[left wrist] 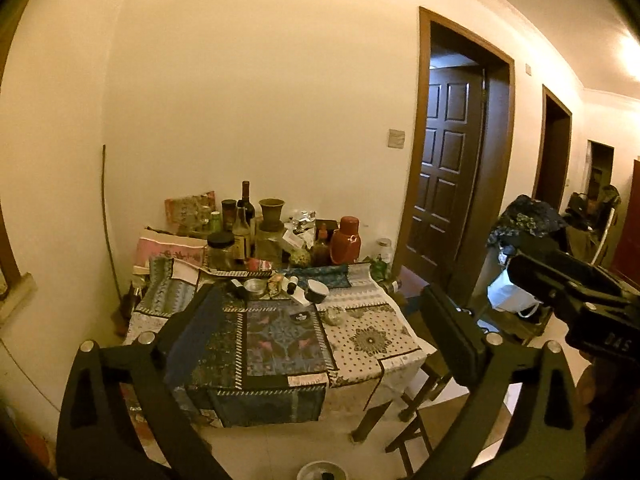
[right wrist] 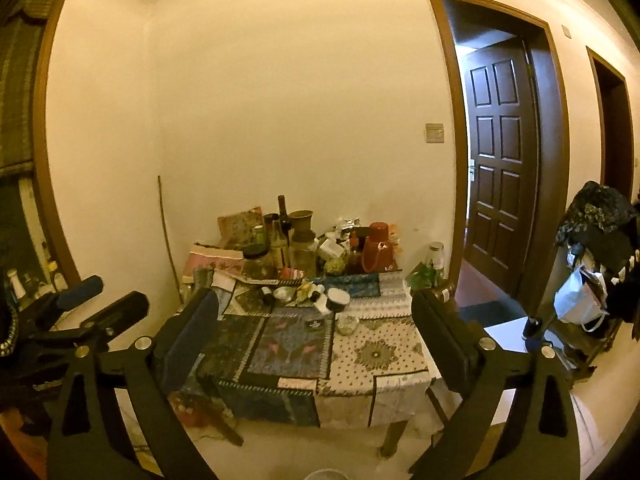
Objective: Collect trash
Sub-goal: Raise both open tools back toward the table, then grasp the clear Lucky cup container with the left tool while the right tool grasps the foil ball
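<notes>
A table under a patchwork cloth (left wrist: 372, 340) (right wrist: 376, 354) stands against the wall ahead of both grippers. Small litter lies mid-table: a crumpled wrapper (left wrist: 276, 283) (right wrist: 305, 291), a clear crumpled piece (left wrist: 334, 315) (right wrist: 346, 325) and foil packaging (left wrist: 302, 218) at the back. My left gripper (left wrist: 320, 292) is open, held in the air short of the table, nothing between its fingers. My right gripper (right wrist: 314, 296) is likewise open and empty. Each shows at the edge of the other's view: the right gripper's body (left wrist: 572, 292), the left gripper's body (right wrist: 80, 320).
Bottles, jars, a vase and a red thermos (left wrist: 346, 240) crowd the table's back. A bowl (left wrist: 317, 291) and a metal tin (left wrist: 255, 288) sit mid-table. A stool (left wrist: 424, 412) stands at the right corner. A round white rim (left wrist: 322, 472) lies below. An open door (left wrist: 448, 168) and piled bags (right wrist: 580, 296) are at right.
</notes>
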A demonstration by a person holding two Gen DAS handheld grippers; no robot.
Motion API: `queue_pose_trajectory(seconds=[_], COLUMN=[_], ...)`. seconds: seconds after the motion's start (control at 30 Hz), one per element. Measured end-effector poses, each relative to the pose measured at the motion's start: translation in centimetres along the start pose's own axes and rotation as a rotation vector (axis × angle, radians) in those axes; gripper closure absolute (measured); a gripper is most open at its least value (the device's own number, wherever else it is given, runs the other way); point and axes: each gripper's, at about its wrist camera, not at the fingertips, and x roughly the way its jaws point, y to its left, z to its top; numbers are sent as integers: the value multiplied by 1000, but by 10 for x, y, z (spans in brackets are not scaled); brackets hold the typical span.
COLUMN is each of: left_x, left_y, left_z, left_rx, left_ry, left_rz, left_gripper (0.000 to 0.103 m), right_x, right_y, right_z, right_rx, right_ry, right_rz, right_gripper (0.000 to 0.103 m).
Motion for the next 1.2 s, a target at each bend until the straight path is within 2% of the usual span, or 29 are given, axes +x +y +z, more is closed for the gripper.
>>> queue_pose_trajectory(seconds=[0.33,0.6,0.83,0.97,1.1,1.2], left_x=[100,170,224,256,293,326], left_y=[-2,-4,12,34,59,85], left_z=[29,49,47,44,42,37], left_rx=[-73,-146,-165,-165,-143,-143], left_ry=[34,49,120,153,192,228], left_rz=[55,146,186,201,185,145], left_gripper=[4,4,4,4,4,4], right_x=[70,135,201,235,280,314], right_y=[-56,-94,-100,-96,-88,-83], right_z=[23,46,36,26,8,-10], right_rx=[-19,-36,-52,-46,-16,39], right_ry=[51,136,273,347,432,513], right_rz=[24,80,137,145,118,88], right_gripper=[6,6,6,6,6,6])
